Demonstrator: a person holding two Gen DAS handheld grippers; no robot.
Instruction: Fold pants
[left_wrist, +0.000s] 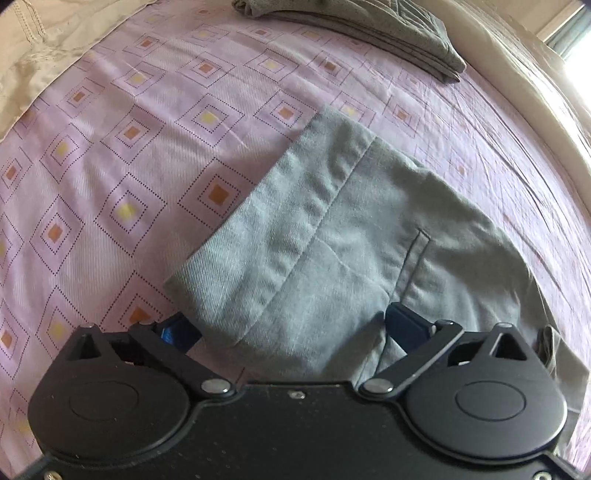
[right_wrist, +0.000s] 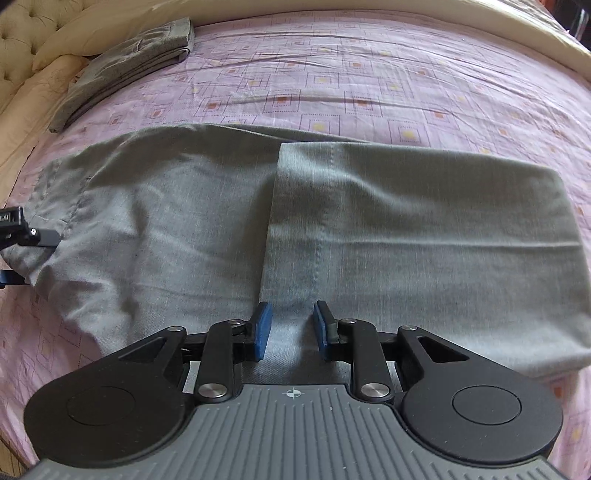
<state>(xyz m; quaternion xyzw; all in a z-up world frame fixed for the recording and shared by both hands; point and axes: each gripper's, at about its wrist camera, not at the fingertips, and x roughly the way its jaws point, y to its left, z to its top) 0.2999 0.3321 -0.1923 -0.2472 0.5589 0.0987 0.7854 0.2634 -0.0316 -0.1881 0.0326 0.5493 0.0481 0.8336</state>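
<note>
Pants (right_wrist: 258, 221) lying flat across the pink patterned bedspread (right_wrist: 369, 74), already doubled once, with the leg hems brought in and sitting on top near the middle (right_wrist: 280, 206). Waistband end (left_wrist: 295, 206) lying toward the left side. Another grey folded pile (right_wrist: 125, 70) parked up by the pillows, well apart from this one.

Left gripper (left_wrist: 291, 328) straddling the waistband corner with fingers spread wide, one blue pad (left_wrist: 402, 325) resting on top of the cloth and the other peeking out from under the edge. Not pinching anything yet as far as visible. Right gripper (right_wrist: 291, 328) hovering over the near edge right by the hem line, fingers partly spread, nothing caught between them.

Guessing the next fold is waistband over onto the legs. Tips for doing it clean:
- sliding the lower finger fully under every layer before closing, not just the top one
- grabbing both near-edge points evenly so the fold line is staying straight
- lifting low and carrying across slowly, avoiding dragging the bedspread along
- smoothing that bunched bit near the left corner first
</note>
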